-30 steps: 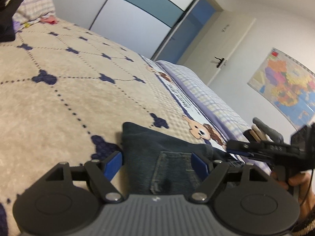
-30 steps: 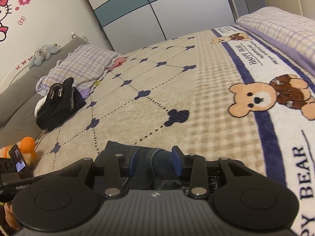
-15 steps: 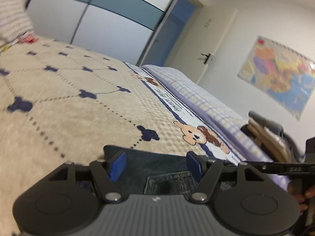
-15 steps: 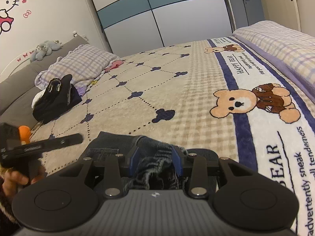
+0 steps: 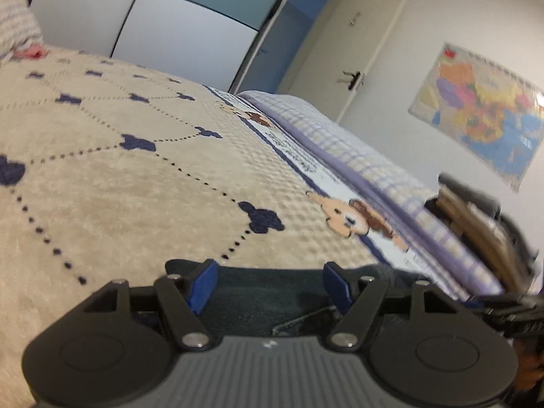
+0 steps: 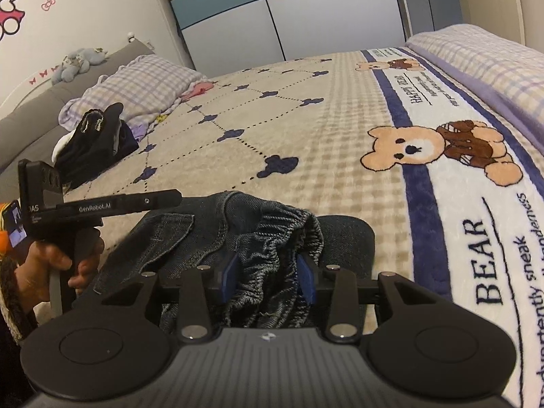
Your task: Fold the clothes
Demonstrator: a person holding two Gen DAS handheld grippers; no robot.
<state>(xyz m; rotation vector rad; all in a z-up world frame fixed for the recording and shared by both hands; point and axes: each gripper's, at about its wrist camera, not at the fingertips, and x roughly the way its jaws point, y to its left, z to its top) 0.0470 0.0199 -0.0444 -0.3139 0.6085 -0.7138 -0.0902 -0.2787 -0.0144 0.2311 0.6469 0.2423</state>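
Dark blue jeans [image 6: 190,238] lie bunched on the bed blanket [image 6: 306,119], one pocket facing up. My right gripper [image 6: 268,272] is shut on the gathered elastic waistband, which is pinched between its blue pads. My left gripper [image 5: 267,277] hovers low over the flat part of the jeans [image 5: 268,302]. Its jaws are opening, the denim lies under the gap, and the pads press on nothing. Seen from the right wrist, the left gripper [image 6: 170,197] is held side-on by a hand [image 6: 57,258] over the jeans' left edge.
A pile of dark clothes [image 6: 95,142] and a checked pillow [image 6: 136,88] lie at the far left of the bed. A folded checked quilt [image 6: 493,54] runs along the right side. Wardrobe doors [image 6: 306,10] stand behind the bed; a door [image 5: 357,68] and a wall map [image 5: 482,112] are at the right.
The right gripper pulled back with the bunched waistband, so more of the jeans shows. The left gripper slid along the jeans, entered the right wrist view, and its jaws narrowed slightly.
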